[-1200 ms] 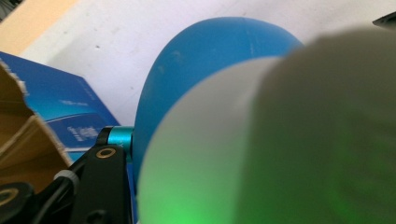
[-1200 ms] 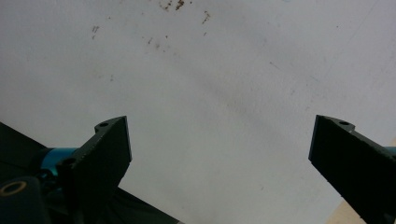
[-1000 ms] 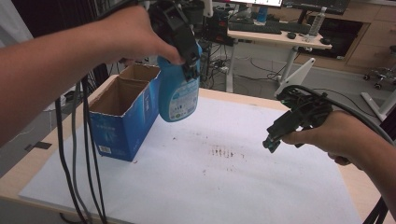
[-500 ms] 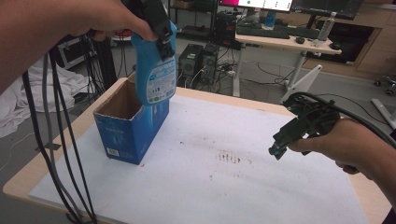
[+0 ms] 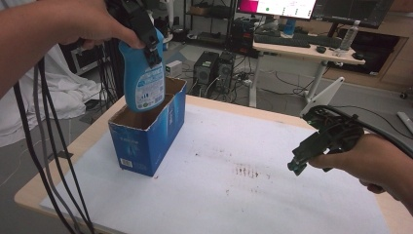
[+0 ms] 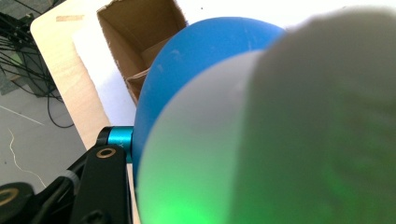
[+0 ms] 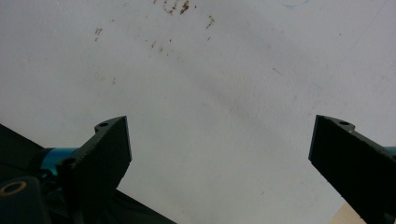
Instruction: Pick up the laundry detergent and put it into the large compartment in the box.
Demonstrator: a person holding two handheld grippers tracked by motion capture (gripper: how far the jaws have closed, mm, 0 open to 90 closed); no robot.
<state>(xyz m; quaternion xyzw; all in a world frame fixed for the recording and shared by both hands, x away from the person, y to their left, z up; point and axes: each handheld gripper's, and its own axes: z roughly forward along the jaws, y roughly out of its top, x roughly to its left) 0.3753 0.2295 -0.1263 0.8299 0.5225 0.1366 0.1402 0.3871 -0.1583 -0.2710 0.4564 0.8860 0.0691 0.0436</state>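
A blue plastic bottle (image 5: 142,80) with a printed label hangs upright over the open top of a blue cardboard box (image 5: 151,132) on the left of the table. My left gripper (image 5: 145,36) is shut on the bottle's upper part, held from above by a hand. In the left gripper view the bottle (image 6: 196,60) bulges close to the camera, with the box's brown inside (image 6: 140,32) below it. At the right of the table my right gripper (image 5: 304,158) hovers above the white sheet, jaws open and nothing between them; the right gripper view shows them wide apart over the sheet (image 7: 210,93).
A white sheet (image 5: 234,185) with small brown stains (image 5: 246,171) covers the wooden table (image 5: 87,141). Black cables (image 5: 44,161) hang at the left front. Beyond the table stand a desk (image 5: 307,48), computer towers (image 5: 214,73) and monitors.
My left gripper has carried the bottle leftward, from beside the box's right wall to above its open top. The right gripper has stayed where it was.
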